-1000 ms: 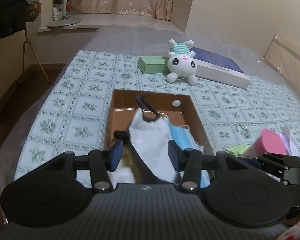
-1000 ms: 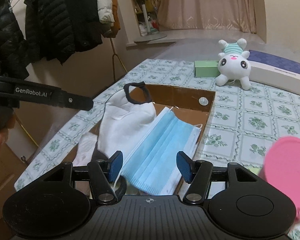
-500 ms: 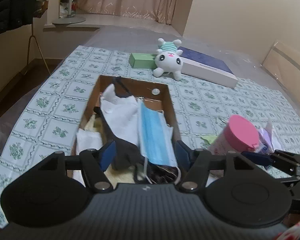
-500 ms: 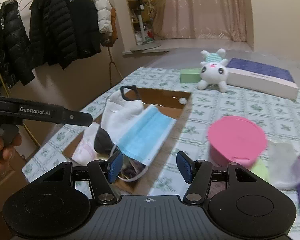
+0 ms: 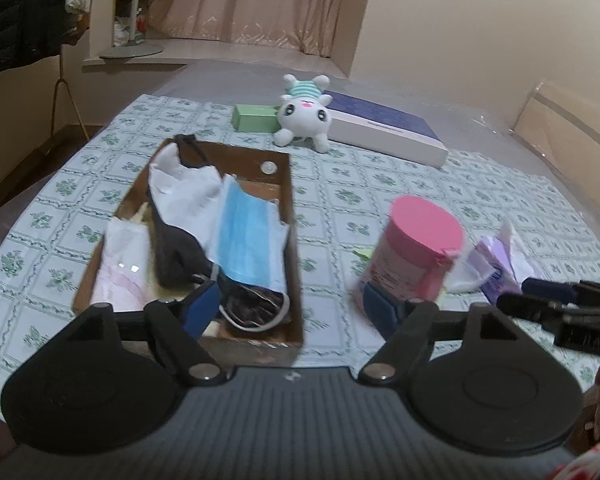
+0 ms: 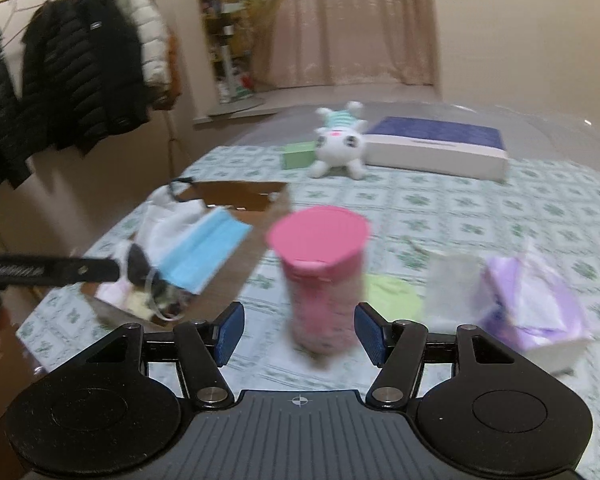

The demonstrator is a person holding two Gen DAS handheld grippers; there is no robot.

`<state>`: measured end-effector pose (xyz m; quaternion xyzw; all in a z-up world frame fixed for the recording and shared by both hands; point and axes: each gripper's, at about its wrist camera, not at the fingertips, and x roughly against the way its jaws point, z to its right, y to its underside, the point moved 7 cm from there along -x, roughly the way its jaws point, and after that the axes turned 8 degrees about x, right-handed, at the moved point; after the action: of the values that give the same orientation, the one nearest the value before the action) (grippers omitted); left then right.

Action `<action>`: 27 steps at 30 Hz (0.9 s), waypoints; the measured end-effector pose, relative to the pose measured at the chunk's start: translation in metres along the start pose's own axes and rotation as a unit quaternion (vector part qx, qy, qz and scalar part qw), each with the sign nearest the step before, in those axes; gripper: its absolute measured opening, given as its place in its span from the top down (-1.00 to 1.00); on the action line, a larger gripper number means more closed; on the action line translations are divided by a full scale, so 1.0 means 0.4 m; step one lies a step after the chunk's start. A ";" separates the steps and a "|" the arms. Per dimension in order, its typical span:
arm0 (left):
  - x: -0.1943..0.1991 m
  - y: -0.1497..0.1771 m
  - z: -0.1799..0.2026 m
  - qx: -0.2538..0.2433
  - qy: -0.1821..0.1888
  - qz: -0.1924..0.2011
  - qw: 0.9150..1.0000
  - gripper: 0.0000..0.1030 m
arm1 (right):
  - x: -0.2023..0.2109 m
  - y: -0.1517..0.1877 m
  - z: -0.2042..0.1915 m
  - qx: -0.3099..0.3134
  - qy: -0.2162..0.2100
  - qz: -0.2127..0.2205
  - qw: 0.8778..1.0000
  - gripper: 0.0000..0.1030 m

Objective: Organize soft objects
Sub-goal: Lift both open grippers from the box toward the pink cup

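Note:
A brown cardboard box (image 5: 288,208) (image 6: 276,200) on the bed holds a blue face mask (image 5: 248,236) (image 6: 204,248), a white mask (image 5: 184,192) (image 6: 168,216), a dark mask (image 5: 176,252) and other soft items. A pink-lidded wipes canister (image 5: 416,248) (image 6: 320,276) stands right of the box. A purple tissue pack (image 5: 496,264) (image 6: 536,300) and a green cloth (image 6: 392,296) lie further right. My left gripper (image 5: 290,312) is open and empty above the box's near right corner. My right gripper (image 6: 300,334) is open and empty, just before the canister.
A white plush bunny (image 5: 304,114) (image 6: 340,144), a green box (image 5: 256,117) and a flat blue-topped box (image 5: 384,132) (image 6: 436,146) lie at the far side of the bed. Coats (image 6: 80,92) hang on a rack at the left.
Both grippers have pulled back and swung right, away from the box. The masks lie in the box. The right gripper now faces the pink canister.

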<state>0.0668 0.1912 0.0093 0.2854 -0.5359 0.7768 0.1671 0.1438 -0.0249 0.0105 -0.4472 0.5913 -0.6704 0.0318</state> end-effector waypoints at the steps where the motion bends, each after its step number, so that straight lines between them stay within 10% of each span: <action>1: 0.001 0.009 0.014 -0.003 0.003 -0.001 1.000 -0.52 | 0.013 0.008 0.022 -0.006 0.008 0.001 1.000 -0.20; 27: -0.075 0.132 0.230 -0.090 0.034 -0.054 0.994 -0.59 | 0.128 0.152 0.261 -0.083 0.069 -0.021 0.994 -0.24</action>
<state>0.0846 0.0874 -0.0241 0.2708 -0.5815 0.7244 0.2524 0.1504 -0.1521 -0.0210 -0.4137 0.6358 -0.6489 -0.0601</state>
